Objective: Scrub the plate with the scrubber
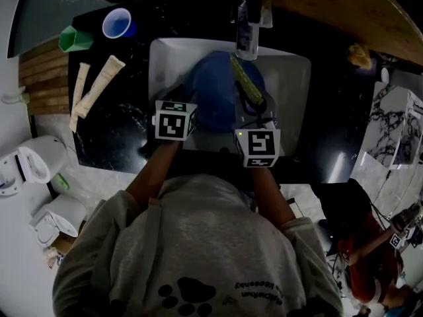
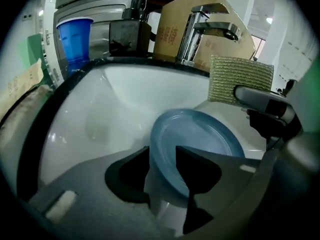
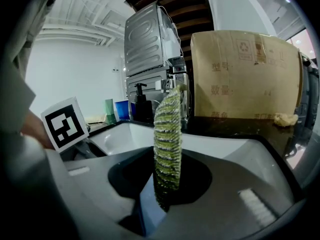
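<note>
White sink [image 1: 294,78] set in a black surface [image 1: 112,137], chrome faucet [image 1: 248,28] at its far rim. On my left side of the surface: blue cup [image 1: 117,24] upright, green cup [image 1: 75,39] just beside it, two cream tubes [image 1: 99,88] lying side by side, nearer me. Dark pump bottle [image 2: 130,31] stands near the faucet. Cardboard box [image 3: 245,74] behind the sink, ribbed metal appliance [image 3: 150,49] left of the box. Yellowish lump [image 1: 360,55] on the surface, far right, can't tell what it is. White appliances [image 1: 30,164] low on my left, off the surface. Someone in red [image 1: 367,269] at my lower right.
</note>
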The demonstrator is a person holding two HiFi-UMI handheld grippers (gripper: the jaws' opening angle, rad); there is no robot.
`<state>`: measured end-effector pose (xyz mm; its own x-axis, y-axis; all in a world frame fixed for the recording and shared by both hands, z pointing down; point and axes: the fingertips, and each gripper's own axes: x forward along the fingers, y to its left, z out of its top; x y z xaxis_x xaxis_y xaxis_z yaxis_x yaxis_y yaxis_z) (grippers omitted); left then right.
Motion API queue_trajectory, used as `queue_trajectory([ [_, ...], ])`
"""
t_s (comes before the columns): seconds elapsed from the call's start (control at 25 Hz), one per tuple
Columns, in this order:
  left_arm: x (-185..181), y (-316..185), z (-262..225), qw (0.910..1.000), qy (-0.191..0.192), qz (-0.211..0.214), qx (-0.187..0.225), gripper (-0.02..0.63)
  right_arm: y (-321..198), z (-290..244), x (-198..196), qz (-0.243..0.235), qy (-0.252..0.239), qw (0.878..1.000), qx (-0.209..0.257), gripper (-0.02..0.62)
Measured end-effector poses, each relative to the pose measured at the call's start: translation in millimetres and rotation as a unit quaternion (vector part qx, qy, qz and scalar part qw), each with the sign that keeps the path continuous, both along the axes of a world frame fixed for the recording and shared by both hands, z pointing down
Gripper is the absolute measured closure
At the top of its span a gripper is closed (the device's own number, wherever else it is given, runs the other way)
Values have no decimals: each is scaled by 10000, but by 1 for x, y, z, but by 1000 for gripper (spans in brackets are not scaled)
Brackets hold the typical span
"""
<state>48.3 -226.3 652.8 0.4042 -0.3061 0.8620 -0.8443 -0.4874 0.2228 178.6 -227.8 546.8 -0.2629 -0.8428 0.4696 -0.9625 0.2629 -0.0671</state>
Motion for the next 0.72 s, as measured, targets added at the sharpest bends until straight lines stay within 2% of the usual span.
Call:
queue_trajectory([
  [0.28,-1,5,10,9990,-45,-326,-294,434,2,0,-2,6,-58,10000,12,528],
  [0.48,-4,11,22,9955,-6,-664,-680,436,1,-5,0,83,-134,9998,83,528],
  [0.72,-2,21,33,9921,-71,-763,-988,437,5,-10,5,277,-135,9995,114,528],
])
